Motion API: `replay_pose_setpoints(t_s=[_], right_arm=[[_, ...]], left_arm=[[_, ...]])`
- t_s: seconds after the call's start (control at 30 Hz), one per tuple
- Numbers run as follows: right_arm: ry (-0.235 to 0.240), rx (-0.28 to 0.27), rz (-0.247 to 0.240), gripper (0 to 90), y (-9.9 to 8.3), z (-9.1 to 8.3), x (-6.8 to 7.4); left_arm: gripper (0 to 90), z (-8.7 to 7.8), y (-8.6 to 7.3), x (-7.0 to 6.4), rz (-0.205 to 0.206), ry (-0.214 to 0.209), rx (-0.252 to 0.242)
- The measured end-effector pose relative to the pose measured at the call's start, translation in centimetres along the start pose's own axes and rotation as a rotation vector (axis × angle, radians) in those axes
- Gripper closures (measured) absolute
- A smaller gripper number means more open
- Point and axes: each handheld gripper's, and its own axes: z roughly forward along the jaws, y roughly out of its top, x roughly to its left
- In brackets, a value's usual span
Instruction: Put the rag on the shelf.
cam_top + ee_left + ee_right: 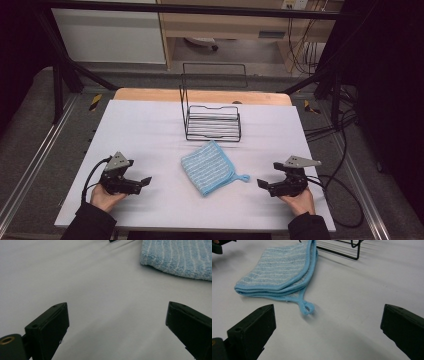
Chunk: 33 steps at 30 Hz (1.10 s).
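Observation:
A folded light-blue striped cloth (208, 167) with a small hanging loop (243, 177) lies flat near the middle of the white table cover (150, 130). Behind it stands a black wire rack (213, 120). My left gripper (145, 182) rests low at the front left, open, jaws empty and pointing toward the cloth (180, 257). My right gripper (262, 184) rests at the front right, open and empty, facing the cloth (277, 270) and its loop (307, 308). In the right gripper view the rack (352, 250) sits beyond the cloth.
The white cover has bare room left and right of the rack. A wooden table edge (150, 94) shows behind the cover. Black cables (340, 185) trail off the right side. Metal frame bars (60, 75) stand at the back corners.

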Motion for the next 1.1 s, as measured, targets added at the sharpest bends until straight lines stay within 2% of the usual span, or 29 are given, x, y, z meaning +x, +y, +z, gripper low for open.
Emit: replay_pose_setpoints(t_s=[0.17, 0.33, 0.37, 0.4, 0.43, 0.47, 0.53, 0.57, 0.63, 0.67, 0.7, 0.73, 0.77, 0.8, 1.1], right_arm=[[0.005, 0.011, -0.009, 0.5, 0.3, 0.6, 0.6], [0.003, 0.012, 0.000, 0.5, 0.4, 0.9, 0.8], [0.000, 0.010, 0.003, 0.6, 0.4, 0.9, 0.8], [-0.002, 0.008, 0.006, 0.5, 0.4, 0.9, 0.8], [-0.003, 0.005, 0.009, 0.5, 0.4, 0.9, 0.8], [-0.003, 0.002, 0.010, 0.5, 0.4, 0.9, 0.8], [-0.003, 0.000, 0.013, 0.6, 0.4, 0.9, 0.8], [-0.003, 0.000, 0.015, 0.5, 0.4, 0.9, 0.9], [-0.005, 0.001, 0.015, 0.5, 0.4, 1.0, 0.9], [-0.005, 0.003, 0.015, 0.5, 0.4, 1.0, 0.9], [-0.007, 0.006, 0.013, 0.5, 0.4, 1.0, 0.8], [-0.008, 0.007, 0.012, 0.6, 0.4, 1.0, 0.8], [-0.008, 0.008, 0.012, 0.5, 0.4, 1.0, 0.8], [-0.008, 0.009, 0.011, 0.5, 0.4, 1.0, 0.8], [-0.012, 0.021, 0.007, 0.5, 0.4, 1.1, 0.9]], left_arm=[[6.1, 0.4, 0.7, -1.2, -0.003, -0.016, 0.001], [8.8, 1.0, 1.7, -2.9, 0.001, -0.038, 0.001], [9.2, 1.0, 1.7, -2.9, 0.001, -0.038, 0.001], [9.7, 1.3, 2.2, -3.6, 0.007, -0.046, 0.002], [10.2, 1.3, 2.2, -3.6, 0.007, -0.046, 0.002], [10.9, 1.7, 2.8, -4.5, 0.015, -0.055, 0.009], [12.5, 2.1, 3.2, -5.4, 0.024, -0.067, 0.016], [13.4, 2.1, 3.2, -5.4, 0.024, -0.067, 0.016], [14.9, 2.9, 3.7, -6.7, 0.038, -0.079, 0.037], [15.2, 2.9, 3.7, -6.7, 0.038, -0.079, 0.037], [15.5, 3.5, 4.1, -7.5, 0.053, -0.085, 0.055], [15.9, 3.5, 4.1, -7.5, 0.053, -0.085, 0.055], [16.4, 4.1, 4.5, -8.4, 0.061, -0.090, 0.065], [16.9, 4.1, 4.5, -8.4, 0.061, -0.090, 0.065], [25.9, 6.7, 6.4, -12.6, 0.064, -0.128, 0.089]])
